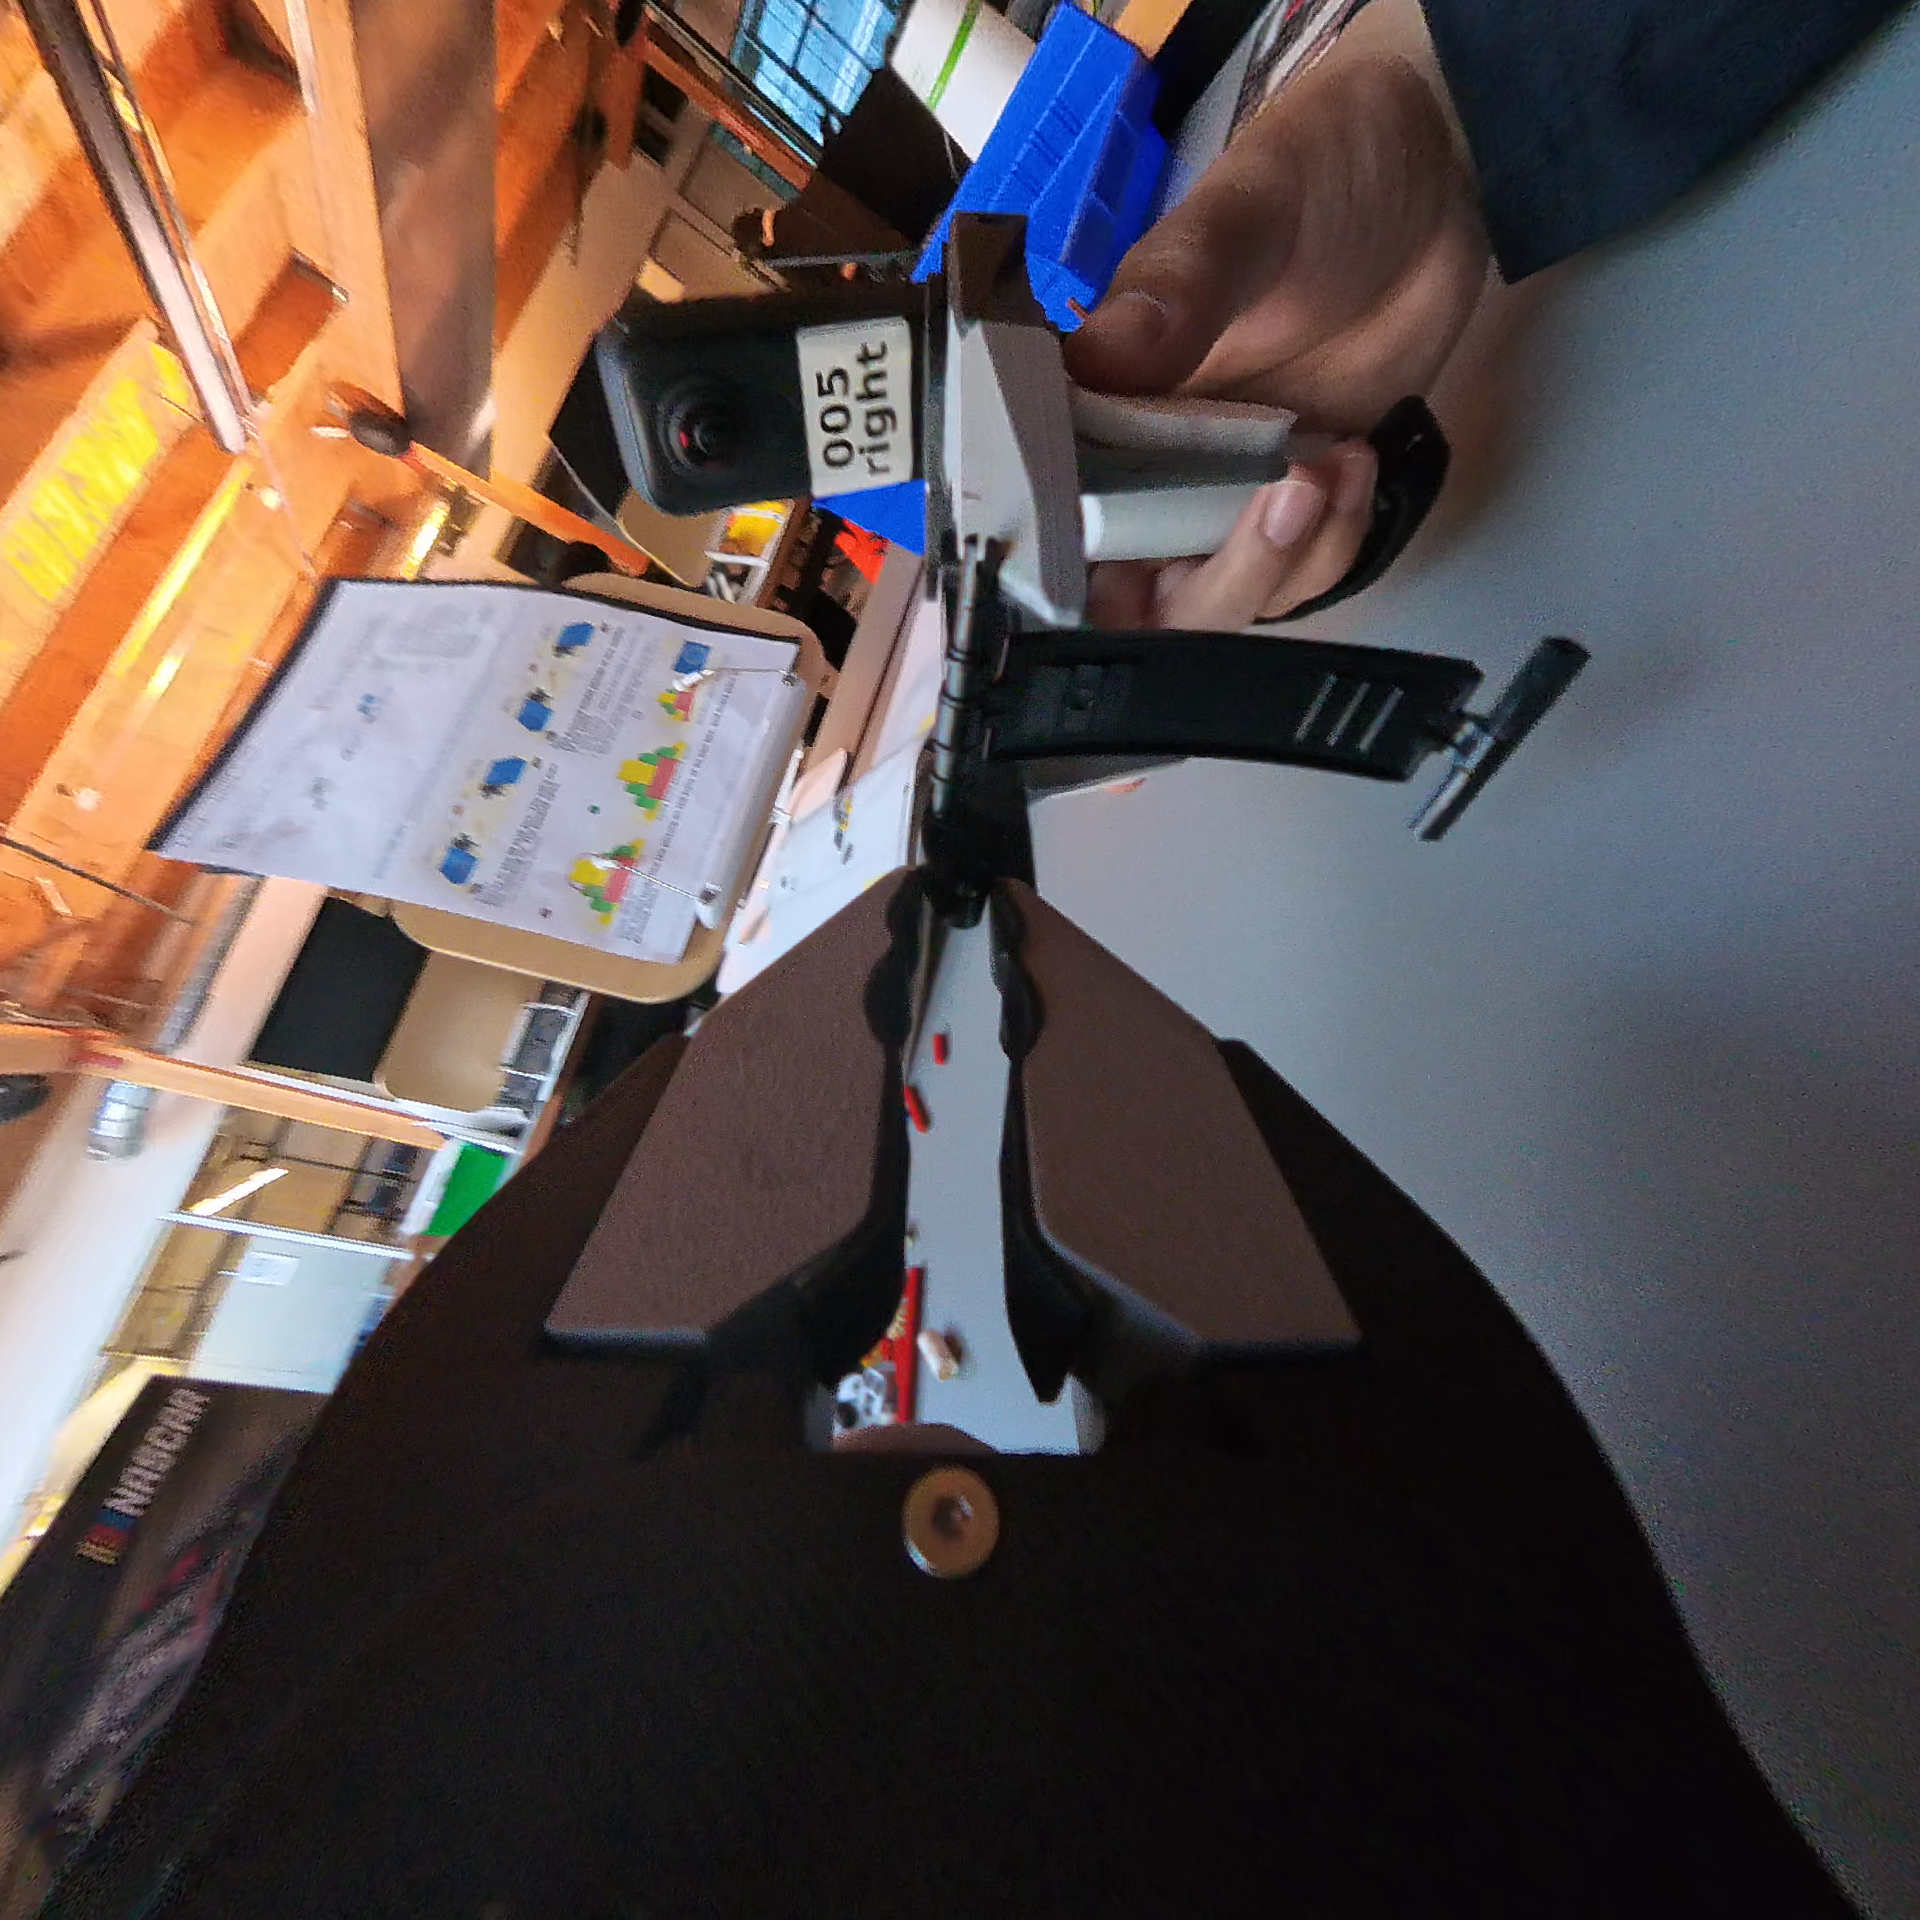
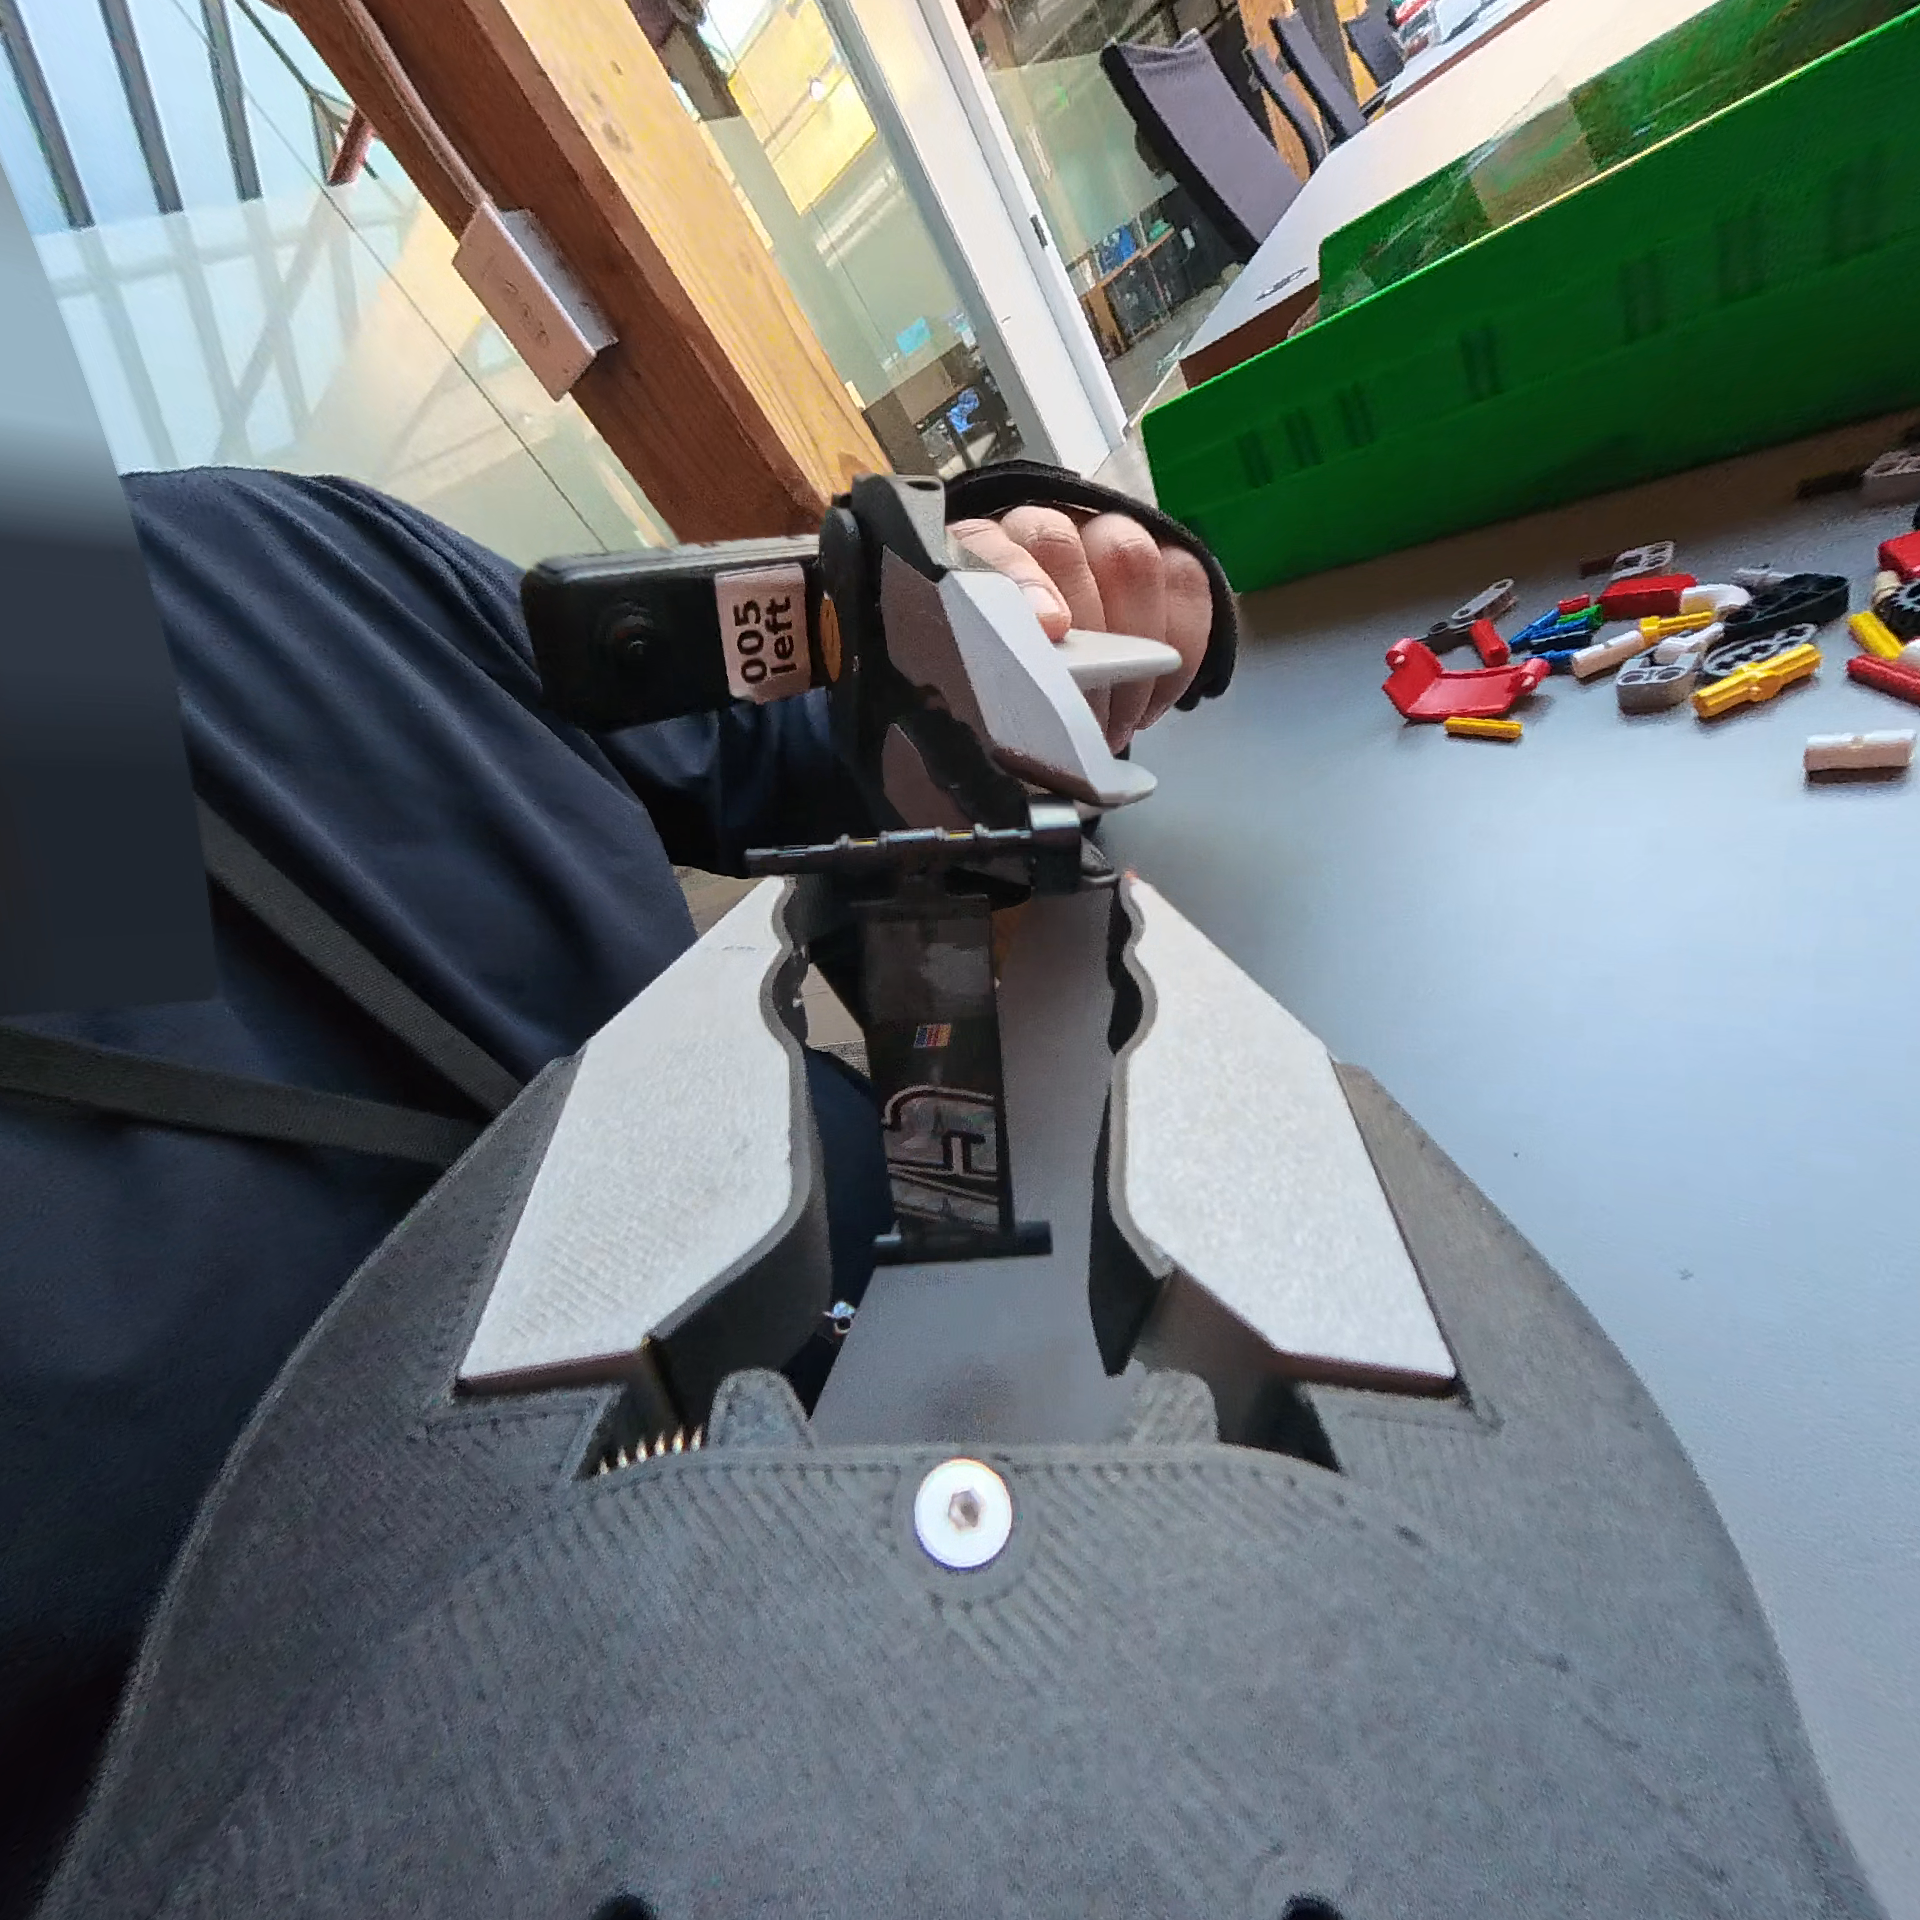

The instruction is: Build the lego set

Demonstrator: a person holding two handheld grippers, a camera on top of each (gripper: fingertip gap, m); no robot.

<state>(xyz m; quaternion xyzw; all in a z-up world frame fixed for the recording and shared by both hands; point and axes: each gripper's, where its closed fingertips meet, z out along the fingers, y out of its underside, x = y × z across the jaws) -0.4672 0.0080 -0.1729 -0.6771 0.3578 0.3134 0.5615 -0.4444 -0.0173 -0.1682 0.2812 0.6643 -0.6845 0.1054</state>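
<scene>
My left gripper [image 1: 956, 899] is shut on the end of a black toy assembly [image 1: 1195, 707]: a ribbed black rod with a long black panel and a small cross piece at its far end. The right wrist view shows the same grip, with my left gripper [image 2: 1081, 800] pinching the rod's end. My right gripper [image 2: 951, 899] is open. The black panel [image 2: 940, 1039] stands between its fingers with a gap on each side and touches neither pad. A hand holds my right gripper [image 1: 1008, 447] above the rod in the left wrist view.
A green bin [image 2: 1558, 343] stands at the back right, with several loose coloured toy pieces [image 2: 1662, 644] in front of it on the grey table [image 2: 1558, 1039]. A blue bin [image 1: 1060, 177] and a picture sheet on a stand [image 1: 499, 758] show beyond the grippers. A person's dark sleeve is at left.
</scene>
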